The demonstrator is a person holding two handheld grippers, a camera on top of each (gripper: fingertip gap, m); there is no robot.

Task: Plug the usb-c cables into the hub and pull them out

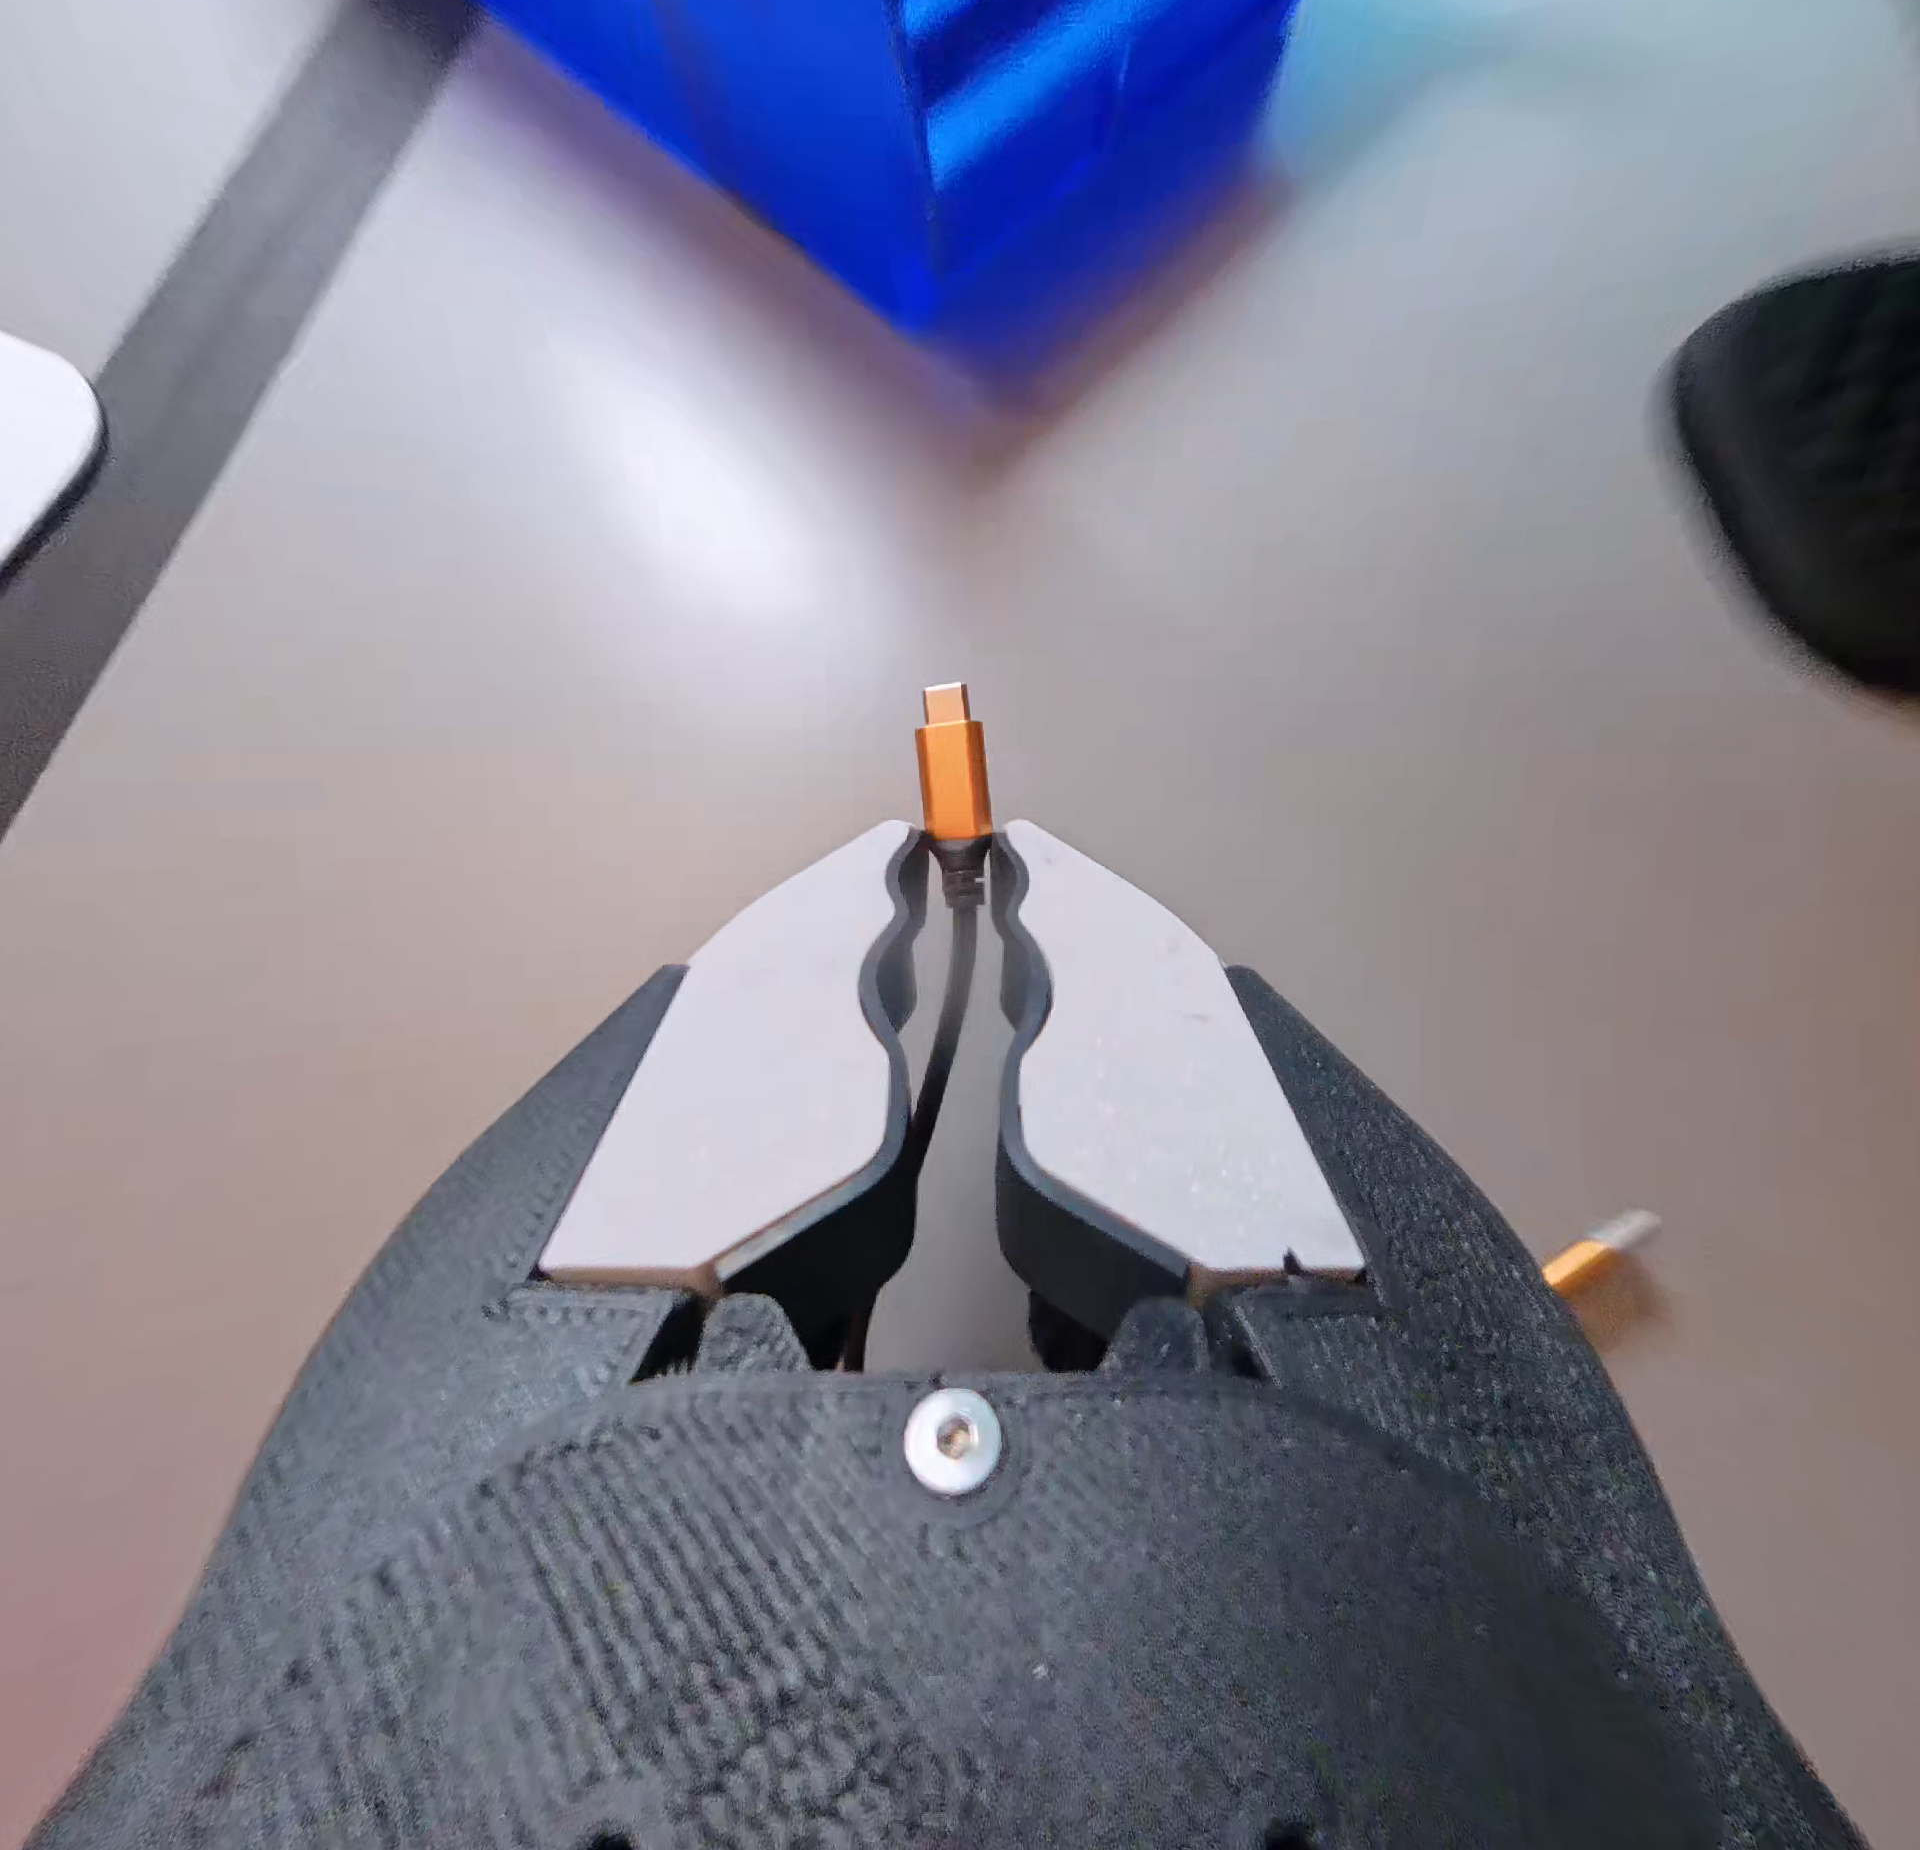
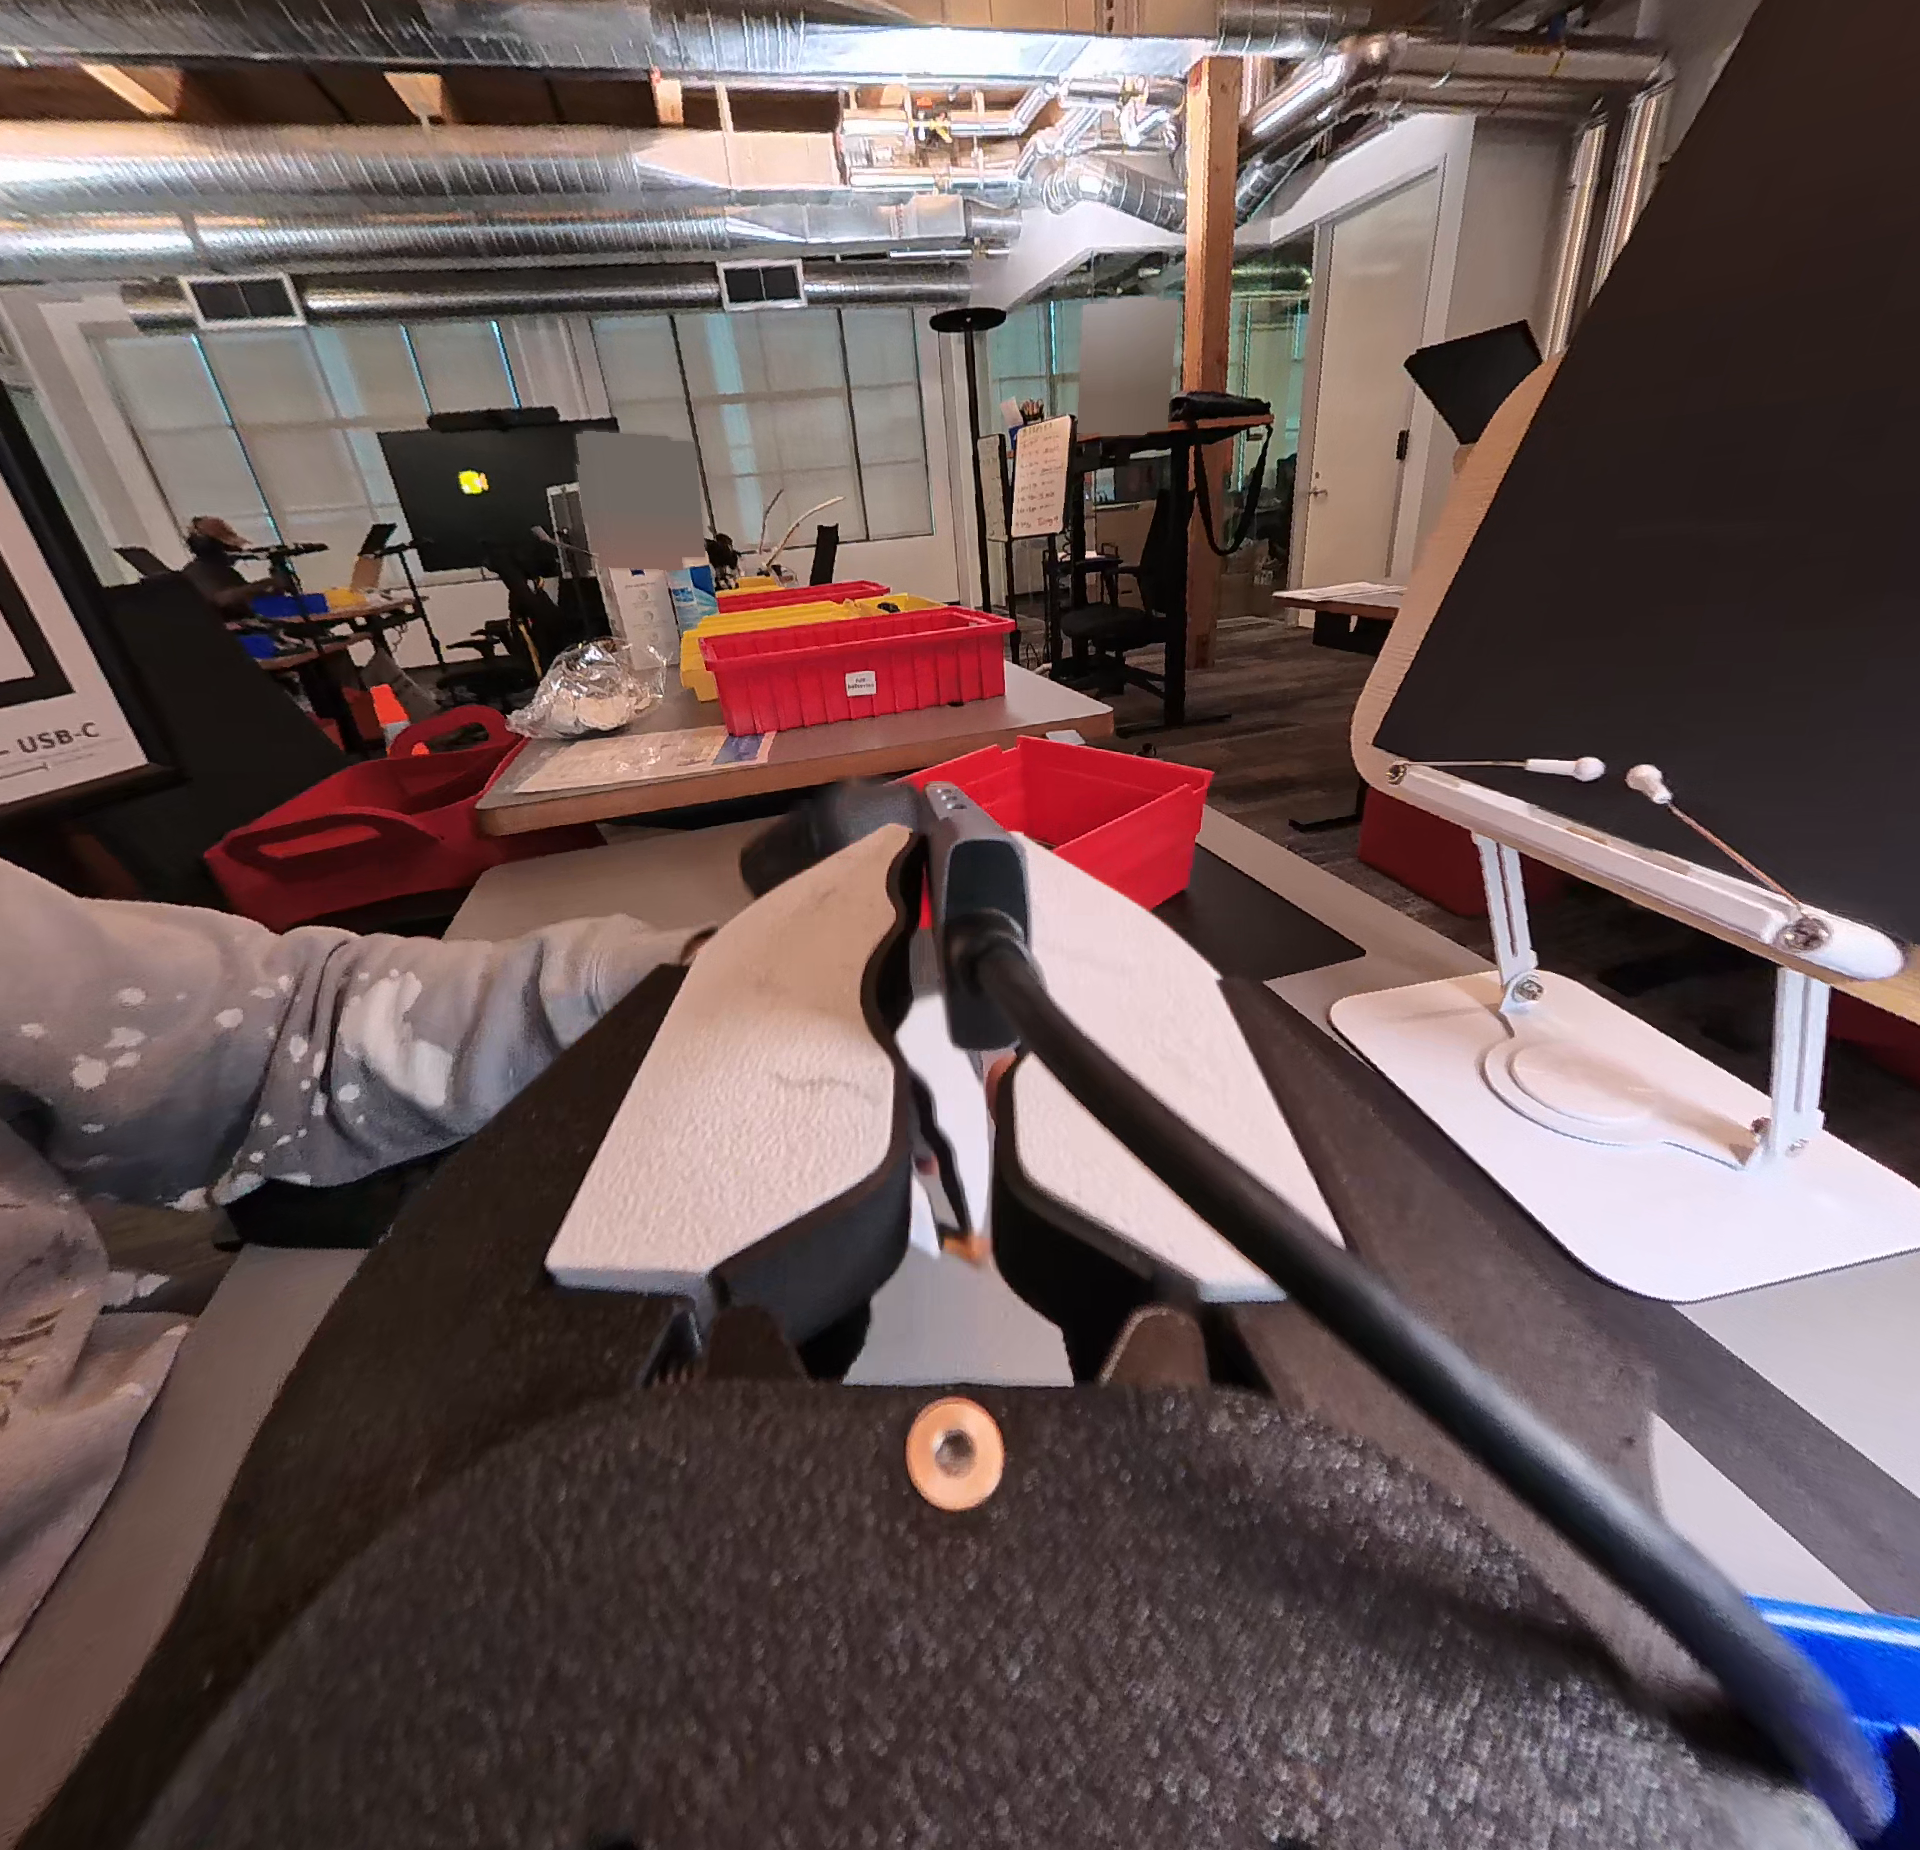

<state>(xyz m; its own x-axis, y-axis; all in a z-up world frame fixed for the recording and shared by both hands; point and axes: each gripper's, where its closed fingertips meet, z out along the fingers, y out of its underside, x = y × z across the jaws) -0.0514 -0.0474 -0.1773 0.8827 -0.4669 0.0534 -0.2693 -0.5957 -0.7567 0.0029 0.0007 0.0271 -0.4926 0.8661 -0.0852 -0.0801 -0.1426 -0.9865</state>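
In the left wrist view my left gripper is shut on an orange usb-c plug. The plug's metal tip points forward above the grey table, and its black cable runs back between the fingers. A second orange plug lies on the table at the right. In the right wrist view my right gripper is shut on the grey hub, held edge-up above the table. The hub's thick black cable runs back to the lower right. Another gripper shows blurred just behind the hub.
A blue bin stands ahead in the left wrist view, and a blurred black shape is at the right. In the right wrist view there are a red bin, a white stand with a dark board and a person's grey sleeve.
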